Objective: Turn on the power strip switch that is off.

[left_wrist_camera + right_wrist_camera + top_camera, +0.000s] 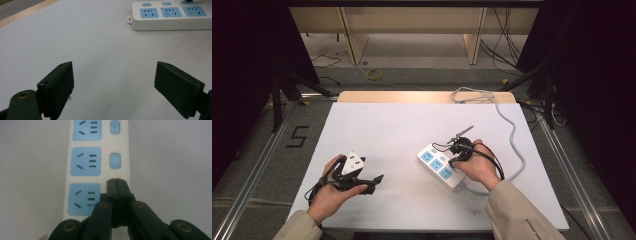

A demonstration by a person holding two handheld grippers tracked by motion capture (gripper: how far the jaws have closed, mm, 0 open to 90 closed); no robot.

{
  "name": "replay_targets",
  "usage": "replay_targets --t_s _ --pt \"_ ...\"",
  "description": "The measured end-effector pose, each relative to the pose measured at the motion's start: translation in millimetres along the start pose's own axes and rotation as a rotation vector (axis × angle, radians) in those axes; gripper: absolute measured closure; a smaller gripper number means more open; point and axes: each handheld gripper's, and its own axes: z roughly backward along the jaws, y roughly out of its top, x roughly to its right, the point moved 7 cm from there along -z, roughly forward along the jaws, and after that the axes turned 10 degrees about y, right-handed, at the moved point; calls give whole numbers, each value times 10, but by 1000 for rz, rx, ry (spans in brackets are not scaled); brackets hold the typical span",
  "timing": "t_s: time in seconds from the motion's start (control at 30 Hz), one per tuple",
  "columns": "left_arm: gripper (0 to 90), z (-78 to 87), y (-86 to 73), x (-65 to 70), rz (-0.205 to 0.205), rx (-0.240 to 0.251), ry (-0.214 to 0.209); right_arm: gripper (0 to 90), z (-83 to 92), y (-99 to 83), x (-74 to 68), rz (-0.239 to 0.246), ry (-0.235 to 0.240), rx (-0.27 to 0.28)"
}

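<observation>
My right gripper (116, 182) has its two jaws pressed flat together, with nothing between them. In the right gripper view the closed tip sits in the lower middle of the frame, on the power strip (97, 165), exactly where the nearest switch should be, beside the nearest blue socket (84, 198). The next switch (115, 160) is free, just above my tip, and a small red light (106, 150) glows beside it. The long axis of the strip runs straight up the frame, away from me, so the switches make one line in front of my tip. I judge that I am pressing the nearest switch; whether the tip really pushes it down I cannot tell, because my jaws cover it.

In the high view the power strip (441, 166) lies right of centre on the white table (387, 130), slanted from upper left to lower right. My right hand (479, 165) is directly at it, wrist bent down over it.

My left gripper (364, 182) rests at the lower left, well apart from the strip, jaws wide and empty. In the left gripper view the strip (172, 15) is far in the upper right.
</observation>
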Motion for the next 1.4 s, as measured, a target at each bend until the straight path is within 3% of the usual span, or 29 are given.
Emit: replay_targets --t_s 0.4,1.07,1.4 --pt "157 -2 -1 -1 3 0 2 900 -13 -9 0 7 -5 -3" --pt "157 5 8 14 0 3 -2 900 -23 -28 25 -35 23 -2" --pt "157 -7 21 34 0 3 -8 900 -25 -28 15 -28 8 2"
